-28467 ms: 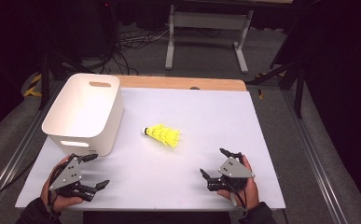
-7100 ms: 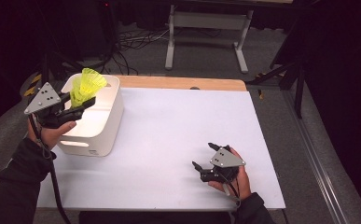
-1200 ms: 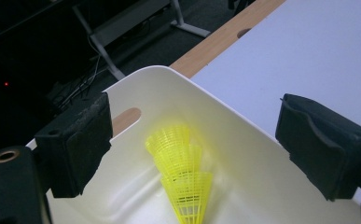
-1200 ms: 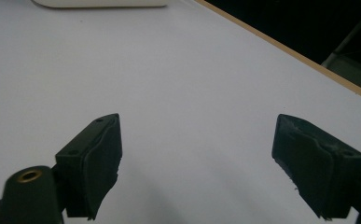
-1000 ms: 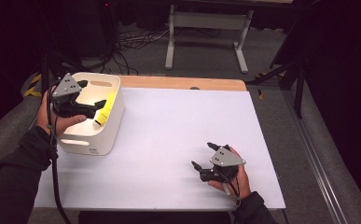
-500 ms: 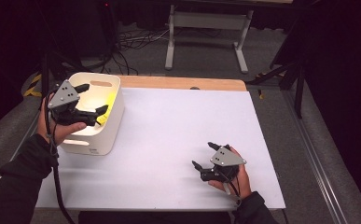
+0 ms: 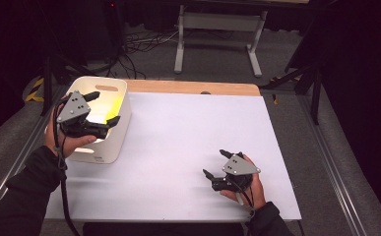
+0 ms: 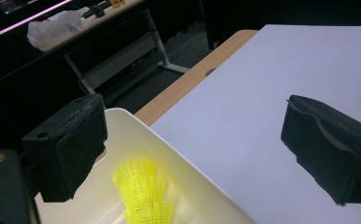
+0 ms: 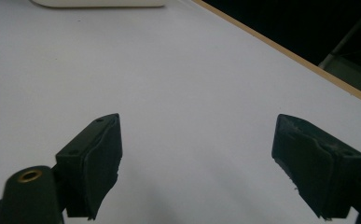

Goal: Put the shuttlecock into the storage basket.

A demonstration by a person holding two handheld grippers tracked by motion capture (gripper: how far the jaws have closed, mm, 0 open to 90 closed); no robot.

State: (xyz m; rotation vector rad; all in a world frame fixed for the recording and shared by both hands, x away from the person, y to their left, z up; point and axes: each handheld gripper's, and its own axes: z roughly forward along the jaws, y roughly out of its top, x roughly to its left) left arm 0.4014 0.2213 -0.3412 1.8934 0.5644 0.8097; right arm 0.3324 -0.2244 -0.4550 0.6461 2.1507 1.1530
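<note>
I read no writing; the white bin [image 8: 178,163] holds a yellow shuttlecock [image 8: 143,196], my left gripper [image 8: 192,154] released above it.

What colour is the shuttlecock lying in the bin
Bright yellow. The shuttlecock shows best in the left gripper view, inside the white bin.

My left tool [image 8: 201,154]: matt black plastic, pads [image 8: 71,144] rough and grainy, grey plate on top flat and dull. My right tool [image 9: 201,172]: same matt black, pad [image 9: 318,161] edges worn and chipped, brass-looking eyelet at the base. Shuttlecock [image 8: 143,193]: yellow plastic mesh, slightly shiny. Bin [image 7: 114,101]: smooth cream-white plastic, soft sheen inside. Surface [image 7: 178,147]: matt white sheet, smooth, paper-like; bare wood strip [image 7: 193,87] along the far edge, light, smooth finish. Sleeve [image 7: 25,196]: dark cloth, matt.
</note>
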